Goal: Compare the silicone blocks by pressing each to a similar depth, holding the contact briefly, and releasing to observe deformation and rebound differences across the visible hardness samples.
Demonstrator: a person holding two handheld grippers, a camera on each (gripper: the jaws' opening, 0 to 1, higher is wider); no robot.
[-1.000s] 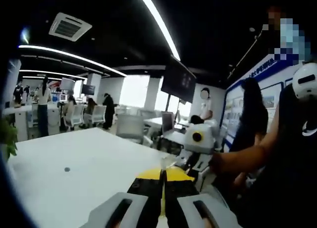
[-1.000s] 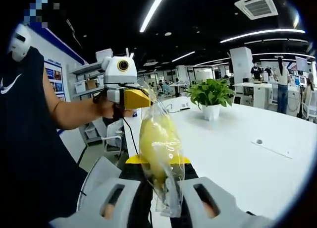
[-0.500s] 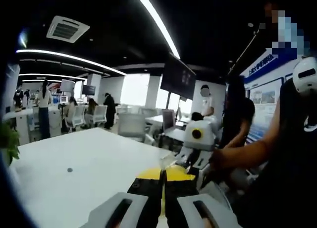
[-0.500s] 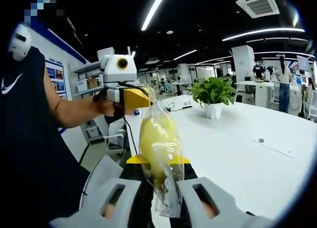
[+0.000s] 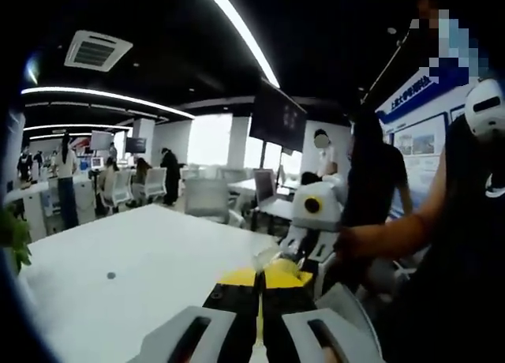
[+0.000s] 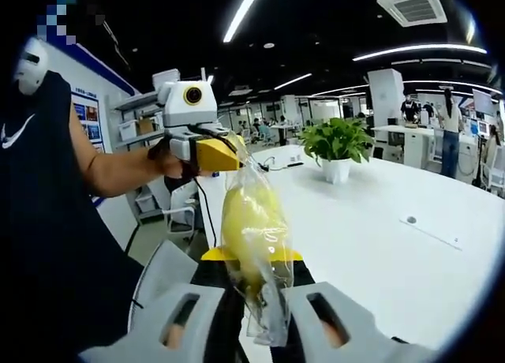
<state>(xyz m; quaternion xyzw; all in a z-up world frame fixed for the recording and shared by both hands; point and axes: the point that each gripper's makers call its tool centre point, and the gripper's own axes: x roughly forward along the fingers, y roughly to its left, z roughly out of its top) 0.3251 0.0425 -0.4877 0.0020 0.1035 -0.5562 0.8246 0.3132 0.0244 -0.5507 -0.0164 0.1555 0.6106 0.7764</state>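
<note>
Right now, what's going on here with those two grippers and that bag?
A person holds a two-jaw gripper in each hand above a white table. The right gripper is shut on the lower end of a clear plastic bag with something yellow inside, and the left gripper pinches the bag's top, so the bag hangs stretched between them in the air. A potted plant stands further back on the table. Nothing is being pressed yet.

In the right gripper view, the right tool (image 6: 251,300) holds a bag (image 6: 254,245) up over the counter (image 6: 379,245). The left tool (image 6: 229,154) touches the bag's top from the left. A plant (image 6: 338,146) stands further back on the counter.

In the left gripper view, the left tool (image 5: 259,288) is over the counter's (image 5: 142,260) edge.
</note>
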